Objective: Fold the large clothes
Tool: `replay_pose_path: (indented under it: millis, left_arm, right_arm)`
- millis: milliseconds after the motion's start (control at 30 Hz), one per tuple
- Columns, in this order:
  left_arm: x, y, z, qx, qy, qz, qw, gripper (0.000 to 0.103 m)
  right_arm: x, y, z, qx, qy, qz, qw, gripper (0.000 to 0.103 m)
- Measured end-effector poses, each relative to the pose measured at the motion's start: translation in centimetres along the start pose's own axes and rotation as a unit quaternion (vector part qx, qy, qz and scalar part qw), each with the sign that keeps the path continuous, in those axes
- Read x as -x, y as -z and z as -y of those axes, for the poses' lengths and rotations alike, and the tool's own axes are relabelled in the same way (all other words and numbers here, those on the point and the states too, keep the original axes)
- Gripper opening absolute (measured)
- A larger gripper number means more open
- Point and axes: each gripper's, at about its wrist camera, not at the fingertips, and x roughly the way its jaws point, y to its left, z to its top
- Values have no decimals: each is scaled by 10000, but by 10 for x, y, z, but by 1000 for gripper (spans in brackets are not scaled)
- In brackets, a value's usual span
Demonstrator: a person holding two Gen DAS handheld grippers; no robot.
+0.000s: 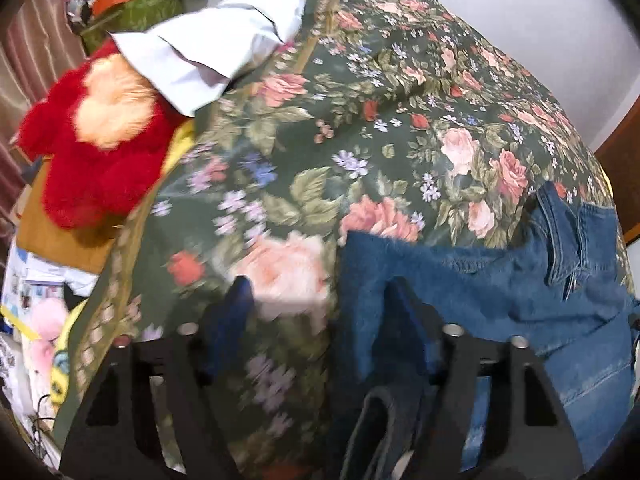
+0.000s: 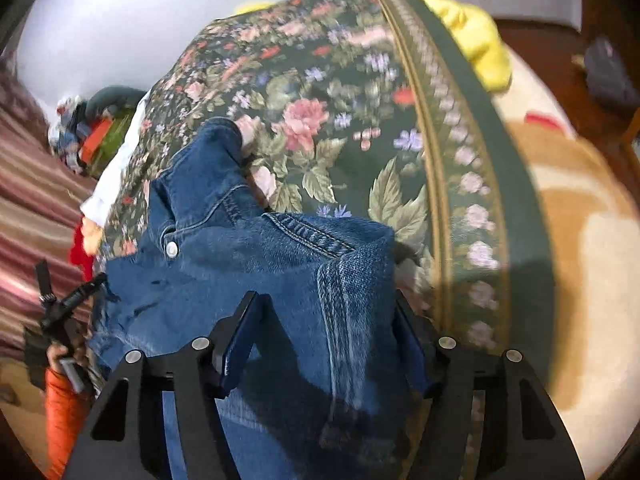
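Blue denim jeans (image 1: 500, 280) lie on a bed covered by a dark green floral bedspread (image 1: 360, 100). In the left wrist view my left gripper (image 1: 320, 308) has its jaws wide apart; the denim edge lies over its right finger, the left finger is bare over the bedspread. In the right wrist view the jeans (image 2: 248, 264) bunch with the waistband button showing. My right gripper (image 2: 324, 312) has its jaws spread, with a thick denim fold lying between them. The other hand-held gripper shows at the left edge (image 2: 60, 308).
A red plush toy (image 1: 92, 140) and a white pillow (image 1: 208, 52) sit at the bed's left side, with clutter beyond. A yellow cloth (image 2: 476, 36) lies past the bedspread's border. A cream and tan blanket (image 2: 580, 220) hangs on the right.
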Motion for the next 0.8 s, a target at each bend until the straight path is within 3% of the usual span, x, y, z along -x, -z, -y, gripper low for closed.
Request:
replay_pose_path:
  millis: [67,100,200,300,433,633,800]
  left_arm:
    - [-11,-4,3,48,263,-117,9996,49]
    - [-16,-6,6,42,374,-197,9991,36]
    - [-24,-5,14,-79,430,-281,9986,25]
    - [-18,0,18,-186,464,-112,9987,12]
    - [1,-3,14,11,525,24,9986,7]
    - [46,-19,21,-130,163,547,9983,6]
    - [52,-22,-10,259,-111,693,9972,6]
  right_arm:
    - [-3,-4,-3,65,34,23,10000,54]
    - [-5,-6,-5,86,48,31,9999,47]
    - [-9,-8,-8,152,-6,29,9999,30]
    - [-8,-4,-18,346,77,150,9993,22]
    - [-3,-14,-39,745,307,415,9959,16]
    - [0,-59,-82,1215,314,743,9893,15]
    - [-32,-90,-115,1527,543,730,9841,15]
